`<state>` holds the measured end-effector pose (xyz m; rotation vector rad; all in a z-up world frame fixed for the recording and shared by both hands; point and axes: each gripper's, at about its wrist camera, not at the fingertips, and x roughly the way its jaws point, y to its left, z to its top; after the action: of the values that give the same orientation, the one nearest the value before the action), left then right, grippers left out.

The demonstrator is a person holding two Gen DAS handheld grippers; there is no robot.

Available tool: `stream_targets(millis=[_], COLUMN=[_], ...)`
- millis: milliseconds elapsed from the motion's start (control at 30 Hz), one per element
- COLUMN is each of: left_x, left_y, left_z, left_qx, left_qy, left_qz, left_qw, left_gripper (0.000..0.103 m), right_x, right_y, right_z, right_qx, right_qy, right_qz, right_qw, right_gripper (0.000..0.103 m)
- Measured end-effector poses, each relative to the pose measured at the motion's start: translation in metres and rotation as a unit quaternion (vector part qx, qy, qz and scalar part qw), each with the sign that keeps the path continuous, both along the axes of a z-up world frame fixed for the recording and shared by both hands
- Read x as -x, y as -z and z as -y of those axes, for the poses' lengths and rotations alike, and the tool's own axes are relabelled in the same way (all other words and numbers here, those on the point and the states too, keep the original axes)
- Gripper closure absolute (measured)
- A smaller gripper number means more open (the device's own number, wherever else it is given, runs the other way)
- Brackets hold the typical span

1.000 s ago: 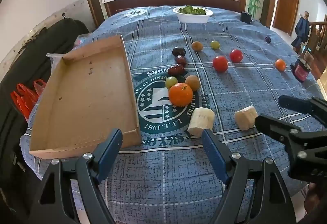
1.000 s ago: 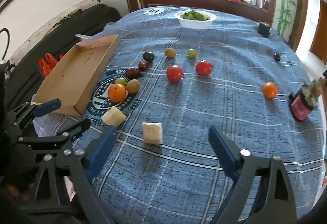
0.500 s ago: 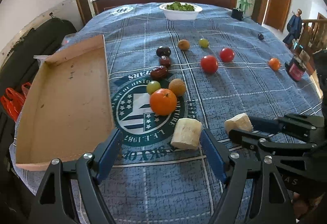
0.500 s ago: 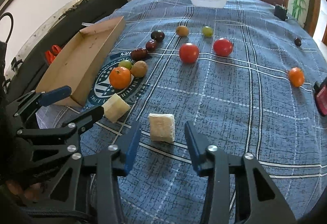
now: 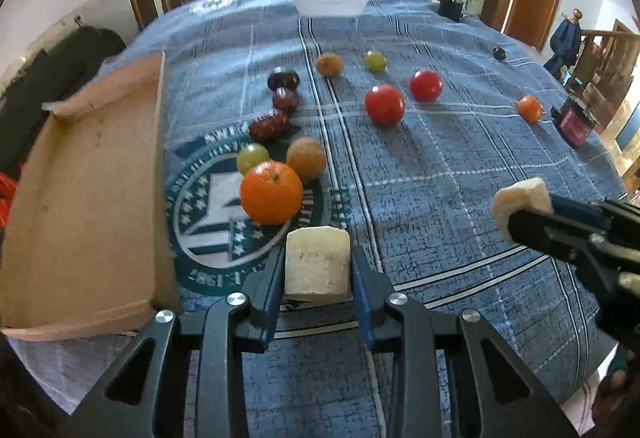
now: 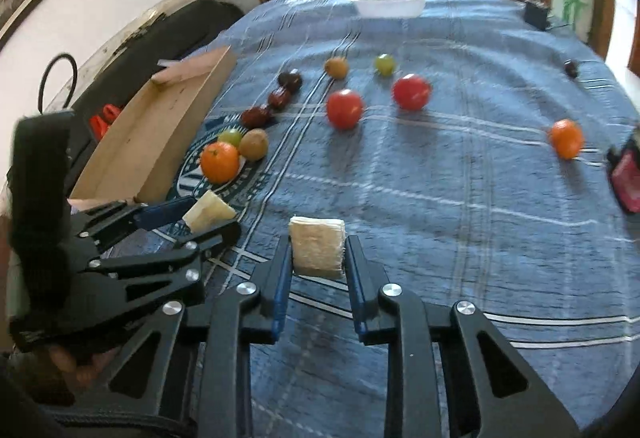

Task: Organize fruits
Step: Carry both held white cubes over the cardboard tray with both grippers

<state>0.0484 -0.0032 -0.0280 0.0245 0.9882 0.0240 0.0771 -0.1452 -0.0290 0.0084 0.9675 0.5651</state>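
The box (image 5: 80,198) at the left of the worktop (image 5: 460,174) held no fruit, so sorting had barely begun. The left tool (image 5: 318,270) was pinching a pale banana chunk (image 5: 316,262) at the near edge, just beside the box's near right corner; whether the chunk was clear of the cloth could not be told. The right tool (image 6: 318,258) was pinching a second pale chunk (image 6: 318,248), near and to the right of the first.

Fruit left on the cloth:
- Orange (image 5: 271,192), green fruit (image 5: 252,157) and brown fruit (image 5: 306,158), clustered close to the box.
- Three dark fruits (image 5: 280,102), in a line beyond the cluster.
- Two red tomatoes (image 5: 402,96), mid-worktop.
- A brown (image 5: 329,64) and a green fruit (image 5: 375,60), farther off.
- A small orange (image 5: 529,108) and a dark fruit (image 5: 499,53), far right.

By this evidence, only the first two pieces were in hand; all others awaited transfer
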Motion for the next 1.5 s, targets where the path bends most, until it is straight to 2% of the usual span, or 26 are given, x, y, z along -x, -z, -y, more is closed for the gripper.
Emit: stream_targets(millis=[167,300,767,1500], left_x=[0.010,0.018,0.031,0.038], left_y=[-0.023,-0.038,-0.049,-0.049], left_z=[-0.013,-0.033,-0.085,-0.135], left_qx=[-0.022,-0.035,-0.051,-0.046], left_qy=[-0.023,-0.054,-0.118,-0.163], left_qz=[0.027,0.043,0.066,0.066], left_qw=[0.9991,0.9970,0.9895,0.9833], left_gripper=[0.072,0.072,0.072,0.072], right_x=[0.003,0.007,0.012,0.020], right_y=[-0.018,-0.029,-0.044,-0.045], right_z=[0.010,0.000,-0.051,-0.111], right_qx=[-0.015,-0.023,-0.036,-0.042], right_qy=[0.009,-0.002,-0.059,-0.122], right_qz=[0.013,0.020,0.029,0.025], right_qw=[1.000,1.000,0.997,0.991], right_gripper=[0.075,0.075,0.075,0.075])
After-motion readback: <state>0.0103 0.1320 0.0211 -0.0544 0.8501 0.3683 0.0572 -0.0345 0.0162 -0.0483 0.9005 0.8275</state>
